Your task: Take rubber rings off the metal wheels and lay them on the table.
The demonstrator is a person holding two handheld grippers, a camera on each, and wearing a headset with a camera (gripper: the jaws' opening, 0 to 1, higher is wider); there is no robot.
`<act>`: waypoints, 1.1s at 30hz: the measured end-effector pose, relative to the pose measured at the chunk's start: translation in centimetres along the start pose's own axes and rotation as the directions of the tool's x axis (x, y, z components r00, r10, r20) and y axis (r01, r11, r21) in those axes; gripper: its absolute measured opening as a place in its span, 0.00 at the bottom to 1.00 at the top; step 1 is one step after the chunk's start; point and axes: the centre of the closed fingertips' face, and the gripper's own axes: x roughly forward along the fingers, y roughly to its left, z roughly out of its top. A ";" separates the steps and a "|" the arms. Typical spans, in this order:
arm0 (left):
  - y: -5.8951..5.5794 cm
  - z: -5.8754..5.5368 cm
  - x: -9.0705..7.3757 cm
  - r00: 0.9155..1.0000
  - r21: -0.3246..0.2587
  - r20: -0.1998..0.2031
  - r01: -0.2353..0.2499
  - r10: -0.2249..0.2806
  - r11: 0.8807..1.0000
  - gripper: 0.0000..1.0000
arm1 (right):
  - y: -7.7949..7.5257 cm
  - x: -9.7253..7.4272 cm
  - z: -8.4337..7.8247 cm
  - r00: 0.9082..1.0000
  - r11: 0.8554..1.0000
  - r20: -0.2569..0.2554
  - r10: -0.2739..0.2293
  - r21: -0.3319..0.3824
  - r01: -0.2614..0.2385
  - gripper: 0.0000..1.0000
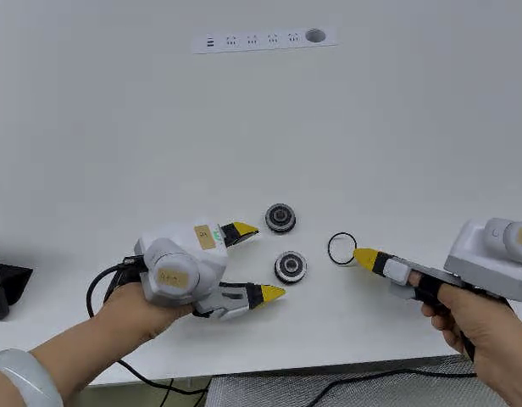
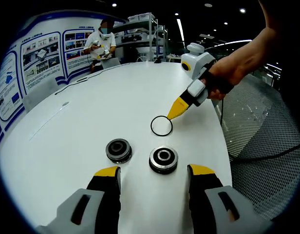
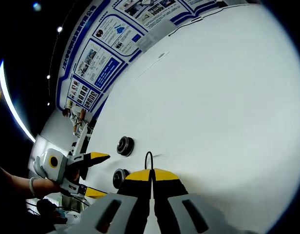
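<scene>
Two metal wheels with dark rims lie flat on the white table [image 1: 159,153]: one farther back [image 1: 280,218] [image 2: 119,149] [image 3: 124,146], one nearer [image 1: 290,266] [image 2: 163,159] [image 3: 120,177]. A thin black rubber ring [image 1: 341,248] [image 2: 161,126] [image 3: 149,158] lies to their right. My right gripper [image 1: 363,256] [image 2: 172,115] [image 3: 151,171] is shut, its yellow tips at the ring's near edge and apparently pinching it. My left gripper [image 1: 259,261] [image 2: 155,171] [image 3: 94,173] is open, just left of the wheels, with the nearer wheel just beyond its tips.
A white power strip [image 1: 263,39] lies at the table's far side. A black cable [image 1: 108,280] trails from the left gripper over the front edge. A black object [image 1: 2,288] stands at the far left. A person [image 2: 102,41] stands beyond the table.
</scene>
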 end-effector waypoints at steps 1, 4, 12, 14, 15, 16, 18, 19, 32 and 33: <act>0.0 0.0 0.0 1.000 0.000 -0.003 0.002 -0.002 1.000 0.57 | 0.1 0.0 -0.1 1.000 1.000 -0.003 -0.007 -0.017 0.007 0.02; 0.0 -0.1 0.0 1.000 -0.002 -0.004 0.002 -0.002 1.000 0.57 | -0.1 0.1 -0.2 0.999 0.998 -0.012 -0.029 -0.055 0.029 0.03; 0.1 -0.2 0.0 1.000 -0.003 -0.007 0.003 -0.003 1.000 0.56 | 0.1 0.1 -0.2 0.998 0.990 -0.012 -0.059 -0.128 0.057 0.09; 0.0 -0.2 0.0 1.000 0.001 -0.009 0.002 -0.002 1.000 0.56 | 0.2 0.0 -0.1 0.998 0.986 -0.016 -0.065 -0.155 0.062 0.10; 0.0 -0.1 0.0 1.000 -0.002 -0.008 0.003 -0.003 1.000 0.56 | 0.2 0.0 -0.1 0.998 0.985 -0.018 -0.068 -0.159 0.064 0.10; 0.0 -0.1 0.0 1.000 -0.001 -0.009 0.002 -0.002 1.000 0.55 | 0.1 -0.1 0.0 0.997 0.982 -0.015 -0.075 -0.176 0.072 0.12; 0.0 -0.1 0.0 1.000 -0.002 -0.008 0.005 -0.005 1.000 0.55 | -0.1 -0.1 0.1 0.996 0.972 -0.019 -0.087 -0.220 0.081 0.14; 0.0 -0.1 0.0 1.000 -0.002 -0.007 0.005 -0.005 1.000 0.55 | -0.2 -0.2 0.2 0.995 0.968 -0.015 -0.095 -0.236 0.089 0.14; -0.4 0.4 0.2 1.000 0.001 0.000 0.014 -0.014 1.000 0.51 | 1.9 0.5 -0.3 1.000 0.980 -0.022 -0.004 -0.200 -0.001 0.17; -0.4 0.5 0.2 1.000 0.001 0.002 0.015 -0.015 1.000 0.50 | 2.1 0.6 -0.4 1.000 0.981 -0.024 0.001 -0.194 -0.006 0.17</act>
